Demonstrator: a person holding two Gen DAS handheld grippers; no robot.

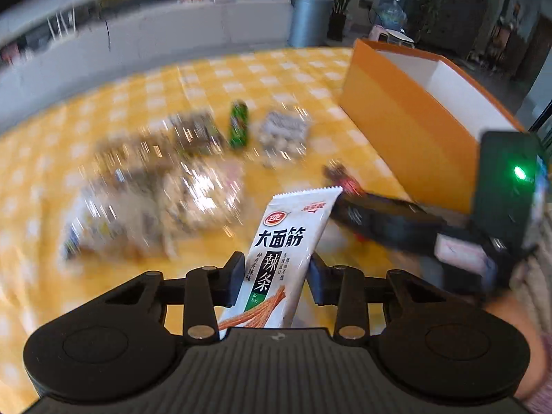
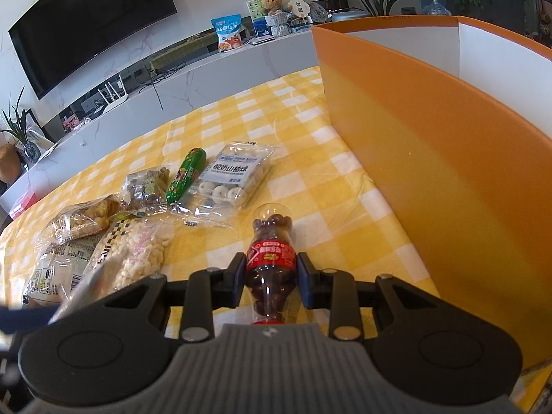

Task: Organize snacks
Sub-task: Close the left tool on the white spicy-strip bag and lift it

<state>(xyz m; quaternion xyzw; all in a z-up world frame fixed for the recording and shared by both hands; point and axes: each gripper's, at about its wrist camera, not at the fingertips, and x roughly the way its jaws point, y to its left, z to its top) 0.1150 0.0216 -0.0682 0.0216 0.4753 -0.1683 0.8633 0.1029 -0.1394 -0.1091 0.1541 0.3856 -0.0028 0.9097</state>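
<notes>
Clamping a white spicy-strip packet (image 1: 281,262) between its pads, the left gripper (image 1: 276,277) holds the packet upright and tilted a little to the right, above the yellow checked tablecloth (image 1: 283,79). Its top edge is serrated and its lower end runs down behind the gripper body. The jaws press on both sides of the packet.

The right gripper (image 2: 272,277) is closed on a small clear bottle of dark round candies (image 2: 270,265), the pads pinching its red label, the red cap end toward the camera. It also shows at the right of the left wrist view, blurred.

Beyond the bottle lie the other snacks on the cloth: a clear tray of white coated balls (image 2: 229,179), a green sausage-shaped stick (image 2: 185,174) just beside it, a small clear bag of greenish pieces (image 2: 146,186), and nearer, overlapping bags of pale puffs (image 2: 138,252) and nuts (image 2: 82,219).

An open orange box (image 2: 431,172) with white inner walls stands on the cloth to the right of the bottle.
</notes>
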